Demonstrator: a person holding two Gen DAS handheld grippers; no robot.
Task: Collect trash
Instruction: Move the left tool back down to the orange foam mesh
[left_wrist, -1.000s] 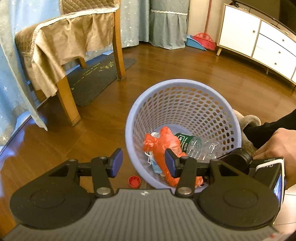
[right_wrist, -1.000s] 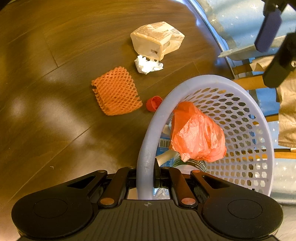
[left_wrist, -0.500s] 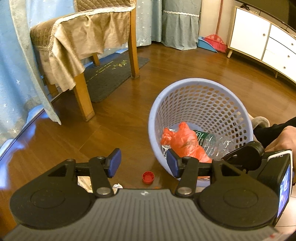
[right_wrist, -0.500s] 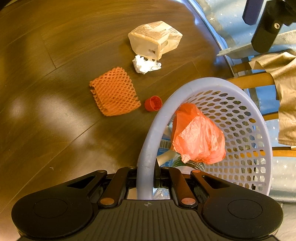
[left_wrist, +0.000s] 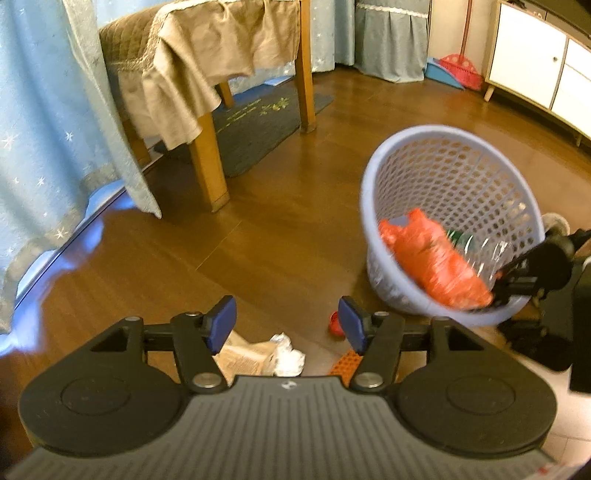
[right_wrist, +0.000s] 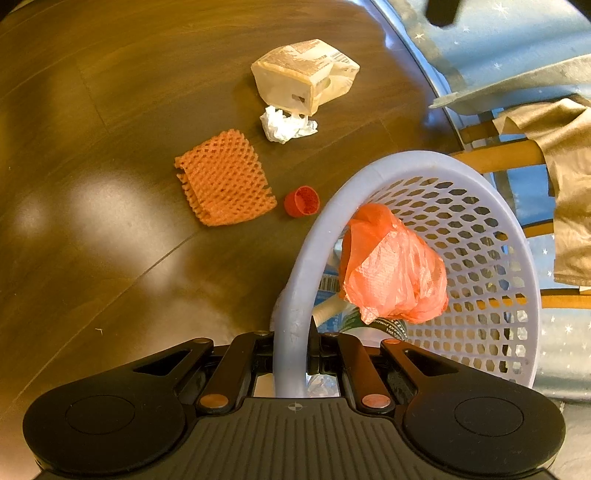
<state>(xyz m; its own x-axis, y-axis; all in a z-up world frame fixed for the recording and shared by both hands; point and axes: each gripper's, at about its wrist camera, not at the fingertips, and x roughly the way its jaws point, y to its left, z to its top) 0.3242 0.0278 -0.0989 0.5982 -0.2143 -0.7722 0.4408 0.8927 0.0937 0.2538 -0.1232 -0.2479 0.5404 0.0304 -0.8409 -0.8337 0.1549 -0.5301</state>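
Compared with a second ago, we are seeing the basket sliding from the centre of the left wrist view to its right side, and the paper bag and crumpled tissue are now showing at the bottom between the blue pads. Our left claw has just been opening; its pads are standing apart with nothing between them, pointing down at the floor. Our right claw is staying clamped on the basket rim at bottom centre of its view. The orange bag is lying inside the basket; the orange net and red cap are lying just left of it
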